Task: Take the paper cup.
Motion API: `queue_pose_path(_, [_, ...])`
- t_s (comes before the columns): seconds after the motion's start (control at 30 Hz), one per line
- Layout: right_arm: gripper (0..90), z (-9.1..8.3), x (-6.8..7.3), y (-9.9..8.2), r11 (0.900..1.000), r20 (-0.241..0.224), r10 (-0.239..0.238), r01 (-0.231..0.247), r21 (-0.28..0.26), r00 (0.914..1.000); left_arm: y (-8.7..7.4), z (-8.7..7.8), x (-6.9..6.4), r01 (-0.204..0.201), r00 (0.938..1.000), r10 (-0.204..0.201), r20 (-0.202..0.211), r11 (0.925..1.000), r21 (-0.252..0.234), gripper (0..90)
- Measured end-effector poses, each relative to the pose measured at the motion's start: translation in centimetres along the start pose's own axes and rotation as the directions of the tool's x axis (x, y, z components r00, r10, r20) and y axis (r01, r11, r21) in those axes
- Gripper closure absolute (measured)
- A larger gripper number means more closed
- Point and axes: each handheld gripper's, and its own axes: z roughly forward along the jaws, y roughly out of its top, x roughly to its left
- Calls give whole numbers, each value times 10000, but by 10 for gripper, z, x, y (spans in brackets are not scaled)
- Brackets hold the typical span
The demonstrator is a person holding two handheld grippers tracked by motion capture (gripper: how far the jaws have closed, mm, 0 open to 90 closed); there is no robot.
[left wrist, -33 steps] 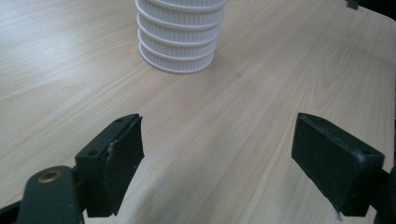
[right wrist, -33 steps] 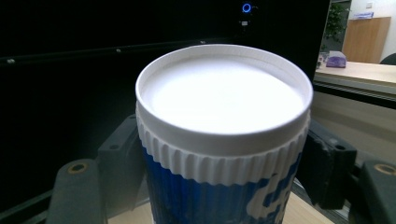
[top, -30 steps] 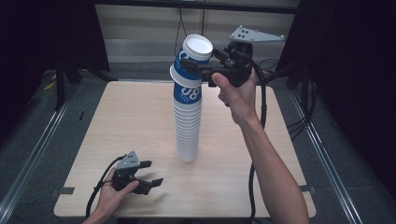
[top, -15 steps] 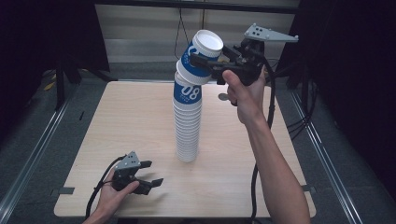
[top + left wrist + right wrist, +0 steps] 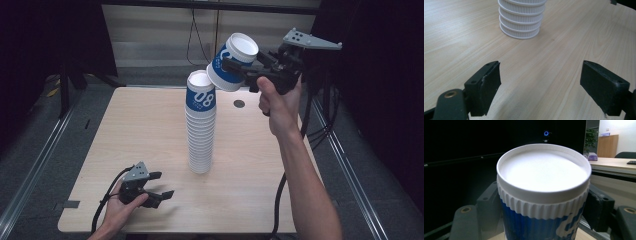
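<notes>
Right gripper (image 5: 235,67) jaws clamp a blue-and-white cup (image 5: 231,62).

A pale wooden table (image 5: 125,145) stands on grey floor (image 5: 35,135), black curtains (image 5: 45,35) on both sides.

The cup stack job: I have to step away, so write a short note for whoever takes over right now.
Right tool: shut on one blue-and-white cup, held tilted in the air to the upper right of the stack, fully clear of it.
Left tool: open, holding nothing, low at the table's near left corner.
Stack of cups: upright mid-table, upside down.
Done: top cup taken off.
Left: probably set this cup down, then go on with the stack.
</notes>
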Motion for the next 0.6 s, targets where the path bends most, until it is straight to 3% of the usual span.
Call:
queue_pose_path(0.2, [271, -13, -3, -4, 10000, 210, -50, 49, 28, 9998, 0, 0, 1, -18, 10000, 18, 37, 10000, -10, 167])
queue_pose_path(0.47, [271, -34, -13, -27, 9995, 498, 233, -245, 223, 9985, 1, 1, -1, -100, 9998, 103, 178, 9998, -158, 167])
queue_pose_path(0.6, [271, -43, -11, -37, 9988, 555, 150, -175, 451, 9983, 1, 1, -1, -167, 9996, 170, 222, 9997, -153, 167])
